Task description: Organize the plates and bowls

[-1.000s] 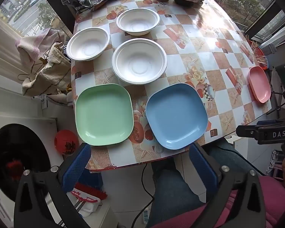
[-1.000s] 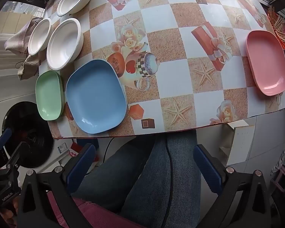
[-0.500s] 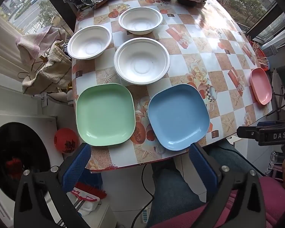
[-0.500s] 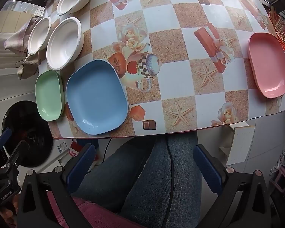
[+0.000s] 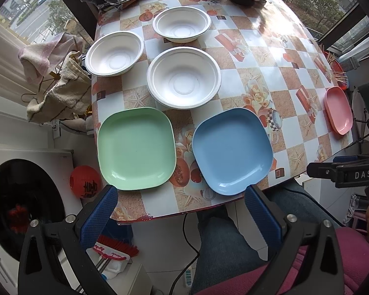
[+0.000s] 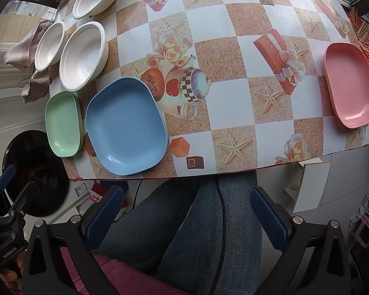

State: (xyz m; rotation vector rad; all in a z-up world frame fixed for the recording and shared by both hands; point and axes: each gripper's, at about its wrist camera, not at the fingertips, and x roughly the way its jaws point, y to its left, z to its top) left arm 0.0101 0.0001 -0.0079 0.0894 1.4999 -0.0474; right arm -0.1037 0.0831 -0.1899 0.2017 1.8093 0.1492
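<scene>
Since nothing is stacked yet, sorting looks barely begun. On the desk (image 5: 270, 56), going left to right: three white bowls (image 5: 183, 80) sit apart at the far left, the green plate (image 5: 136, 147) and blue plate (image 5: 232, 150) lie side by side at the near edge, the pink plate (image 6: 348, 84) well apart at right. The left claw (image 5: 180, 212) and right claw (image 6: 184, 212) hang released and empty short of the desk. Next, probably, one claw must reach in and pinch a plate rim.

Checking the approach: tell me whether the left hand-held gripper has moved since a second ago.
Yes. The left hand-held gripper has edged forward toward the table: its fingertips now overlap the near rims of the green plate and blue plate.
</scene>
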